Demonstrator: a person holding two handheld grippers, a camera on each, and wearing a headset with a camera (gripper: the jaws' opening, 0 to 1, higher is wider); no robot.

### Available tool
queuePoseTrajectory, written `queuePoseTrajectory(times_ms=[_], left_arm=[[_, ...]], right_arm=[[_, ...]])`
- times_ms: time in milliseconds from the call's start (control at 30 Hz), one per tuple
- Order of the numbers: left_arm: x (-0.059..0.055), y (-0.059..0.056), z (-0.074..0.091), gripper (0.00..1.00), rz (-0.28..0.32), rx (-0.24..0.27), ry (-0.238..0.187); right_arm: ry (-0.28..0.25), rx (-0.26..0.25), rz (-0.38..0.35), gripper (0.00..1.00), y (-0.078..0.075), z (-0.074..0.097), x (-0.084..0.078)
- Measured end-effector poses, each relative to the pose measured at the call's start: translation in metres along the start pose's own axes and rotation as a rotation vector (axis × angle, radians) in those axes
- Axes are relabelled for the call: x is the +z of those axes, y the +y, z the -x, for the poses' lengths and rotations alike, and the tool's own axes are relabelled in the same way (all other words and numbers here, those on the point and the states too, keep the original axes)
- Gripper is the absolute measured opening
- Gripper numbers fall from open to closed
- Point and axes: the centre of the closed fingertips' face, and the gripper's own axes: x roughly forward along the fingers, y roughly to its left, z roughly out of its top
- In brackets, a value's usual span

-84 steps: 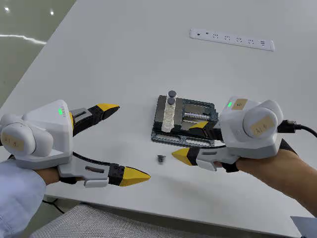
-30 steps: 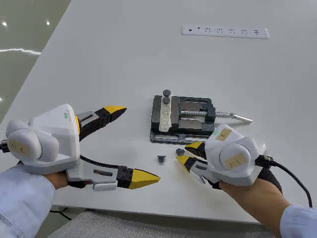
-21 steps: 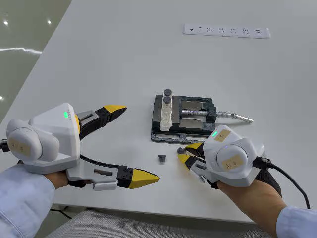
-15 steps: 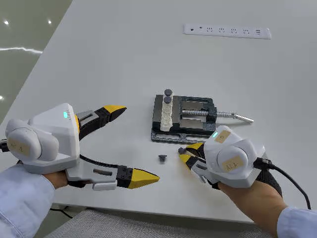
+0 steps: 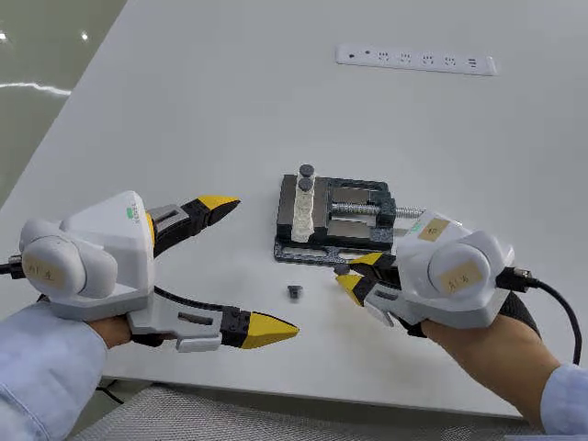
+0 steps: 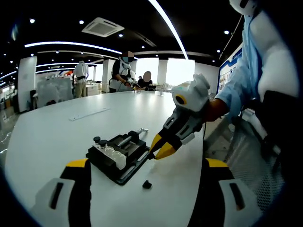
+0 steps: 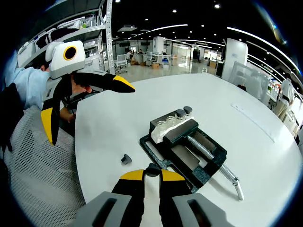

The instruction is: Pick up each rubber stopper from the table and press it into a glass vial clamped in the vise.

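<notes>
Vials of clear glass stand in a row between the cheeks of the dark metal bench vise, which sits midway across the white tabletop. Clamped like this they stay upright, so a plug can be pushed down without a second hand steadying them. The two at the far end carry dark grey rubber stoppers; in the right gripper view the nearer ones look open-mouthed.

The right tool, its yellow-tipped jaws drawn almost together, pinches a small dark grey rubber stopper at the very tips, just beside the vise's near corner. I judge that a tip hold leaves most of the plug free to enter a vial mouth.

Another small dark stopper lies loose on the tabletop in front of the vise, apart from both tools. The left tool hovers off to the left with jaws spread wide and nothing between them, probably parked clear to give the right one room.

The likely next step is to carry the pinched stopper over an open vial, line it up and press.
</notes>
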Motion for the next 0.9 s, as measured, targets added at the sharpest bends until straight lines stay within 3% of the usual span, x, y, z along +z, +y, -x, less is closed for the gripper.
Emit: queuePoseTrajectory(times_ms=[433, 633, 900], left_arm=[[0.006, -0.006, -0.008, 0.91, -0.015, -0.021, -0.021], [0.007, -0.008, -0.009, 0.84, -0.009, -0.027, -0.028], [0.009, -0.011, -0.011, 0.67, -0.023, -0.05, -0.028]], right_arm=[[0.017, 0.084, 0.073, 0.07, 0.006, 0.021, 0.041], [0.032, 0.119, 0.104, 0.07, 0.011, 0.025, 0.052], [0.073, 0.184, 0.148, 0.07, 0.019, 0.03, 0.063]])
